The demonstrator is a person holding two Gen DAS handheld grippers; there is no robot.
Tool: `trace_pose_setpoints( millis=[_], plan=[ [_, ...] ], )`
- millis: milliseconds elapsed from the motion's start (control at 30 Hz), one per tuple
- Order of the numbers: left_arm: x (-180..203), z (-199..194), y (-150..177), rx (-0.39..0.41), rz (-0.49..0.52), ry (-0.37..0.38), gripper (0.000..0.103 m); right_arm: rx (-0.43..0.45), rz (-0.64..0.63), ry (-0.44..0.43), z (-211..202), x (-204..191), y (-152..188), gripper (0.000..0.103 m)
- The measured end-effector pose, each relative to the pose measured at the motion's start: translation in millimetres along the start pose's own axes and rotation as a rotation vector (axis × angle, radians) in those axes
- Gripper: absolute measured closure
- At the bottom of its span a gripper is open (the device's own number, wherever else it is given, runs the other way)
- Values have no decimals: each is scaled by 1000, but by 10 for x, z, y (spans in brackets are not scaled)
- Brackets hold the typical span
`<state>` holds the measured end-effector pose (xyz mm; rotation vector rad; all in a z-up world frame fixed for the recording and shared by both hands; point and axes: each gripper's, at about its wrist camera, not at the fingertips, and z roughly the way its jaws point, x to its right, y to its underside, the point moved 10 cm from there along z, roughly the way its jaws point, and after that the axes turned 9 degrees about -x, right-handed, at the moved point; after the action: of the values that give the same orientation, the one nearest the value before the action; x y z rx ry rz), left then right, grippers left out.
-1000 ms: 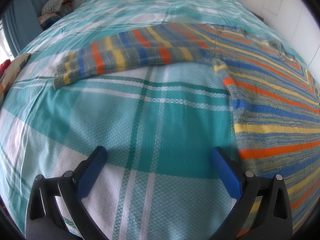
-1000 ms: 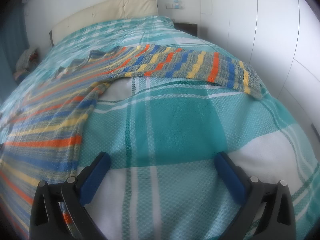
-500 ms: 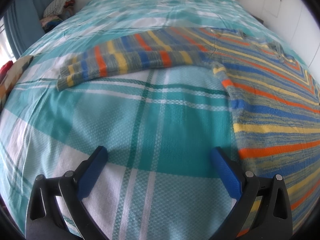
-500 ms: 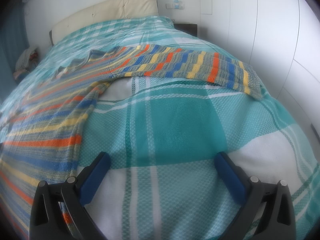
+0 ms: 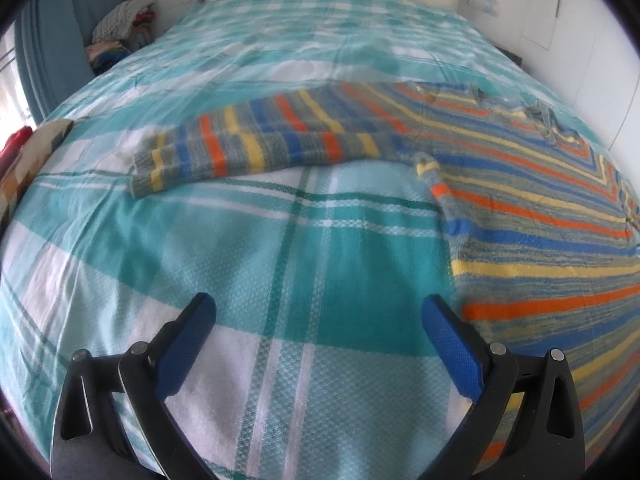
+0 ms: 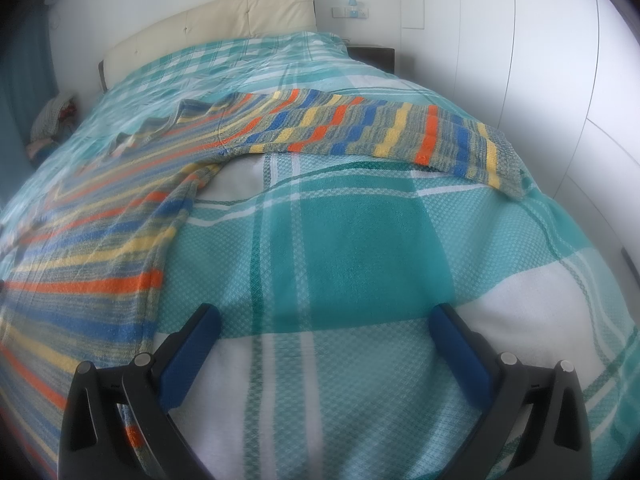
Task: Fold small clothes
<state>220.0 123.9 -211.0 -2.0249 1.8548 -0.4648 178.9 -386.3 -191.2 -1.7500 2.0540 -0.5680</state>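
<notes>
A striped knit sweater in grey, blue, orange and yellow lies flat on the bed. In the left wrist view its body (image 5: 540,208) fills the right side and one sleeve (image 5: 256,148) stretches out to the left. In the right wrist view the body (image 6: 96,240) fills the left side and the other sleeve (image 6: 384,136) stretches out to the right. My left gripper (image 5: 320,308) is open and empty above bare bedspread beside the sweater's left edge. My right gripper (image 6: 324,316) is open and empty above bedspread beside the sweater's right edge.
The bed carries a teal and white plaid bedspread (image 5: 280,264) with a cream headboard (image 6: 224,28) at the far end. A pile of clothes (image 5: 120,28) sits beyond the bed's left side. White wardrobe doors (image 6: 540,60) and a dark nightstand (image 6: 372,56) stand to the right.
The left wrist view has tilted up and pulled back a little, so the sleeve sits lower in frame and more of the far bed shows. The right gripper has stayed still.
</notes>
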Motion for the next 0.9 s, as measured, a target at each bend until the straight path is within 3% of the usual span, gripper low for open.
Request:
trace_pose_setpoints(
  millis=[167,500,700,767,900],
  plan=[
    [58,-131,-78,63,27,-13,1,0,0,0,0,-1,0,0],
    [-37,-220,-157,90,-33,26,1,0,0,1,-2,-3,2,0],
    [-57,-190,-136,88,-42,10,1,-25,-6,-11,-11,-5,5,0],
    [-57,-185,-129,93,-31,-13,1,-47,3,-71,-78,14,-31,0],
    [-49,-170,-128,91,-28,-17,1,-15,170,-317,-343,308,-284,1]
  ],
)
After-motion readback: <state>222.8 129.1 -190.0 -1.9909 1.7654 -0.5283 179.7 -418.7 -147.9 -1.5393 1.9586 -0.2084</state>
